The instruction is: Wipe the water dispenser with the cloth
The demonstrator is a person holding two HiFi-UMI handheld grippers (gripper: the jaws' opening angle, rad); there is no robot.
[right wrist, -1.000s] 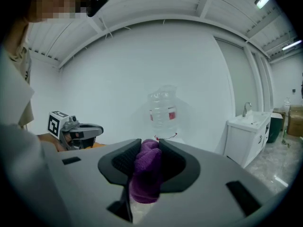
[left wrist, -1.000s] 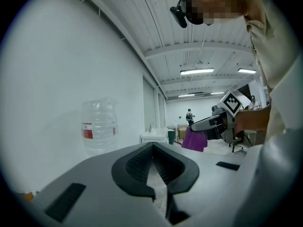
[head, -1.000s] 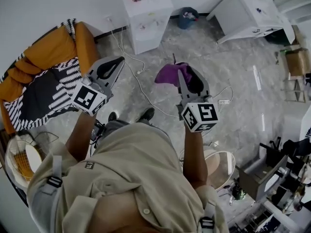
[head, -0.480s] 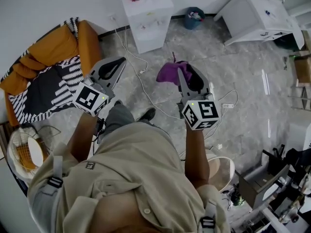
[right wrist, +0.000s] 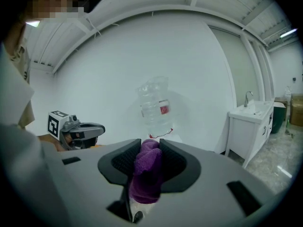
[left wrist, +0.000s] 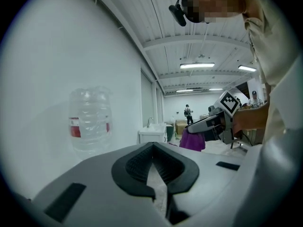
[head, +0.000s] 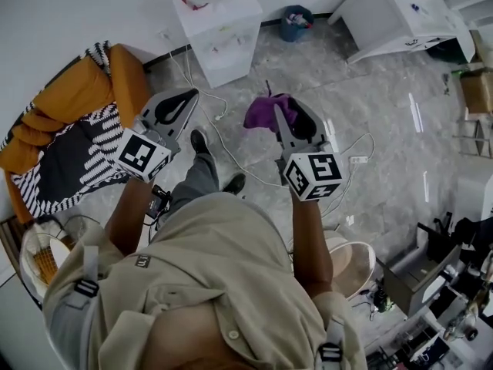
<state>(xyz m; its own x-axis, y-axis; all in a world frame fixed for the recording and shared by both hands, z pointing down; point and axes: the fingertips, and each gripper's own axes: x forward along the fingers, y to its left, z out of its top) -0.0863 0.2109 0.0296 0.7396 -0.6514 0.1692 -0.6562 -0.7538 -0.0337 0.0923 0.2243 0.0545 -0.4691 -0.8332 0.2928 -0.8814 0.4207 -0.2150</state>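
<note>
Steps carry me closer: my foot (head: pixel 199 140) is now out in front, toward the water dispenser (head: pixel 219 33) far ahead by the wall. My right fingers (right wrist: pixel 174 161) squeeze the purple cloth (head: pixel 264 112). My left fingers (left wrist: pixel 136 162) are closed on nothing. No wiping yet.

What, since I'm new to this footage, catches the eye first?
The purple cloth, clamped in the right gripper at the head view's middle. Beyond it, by the wall, stands the white dispenser with its clear bottle. The left gripper is shut, empty.
</note>
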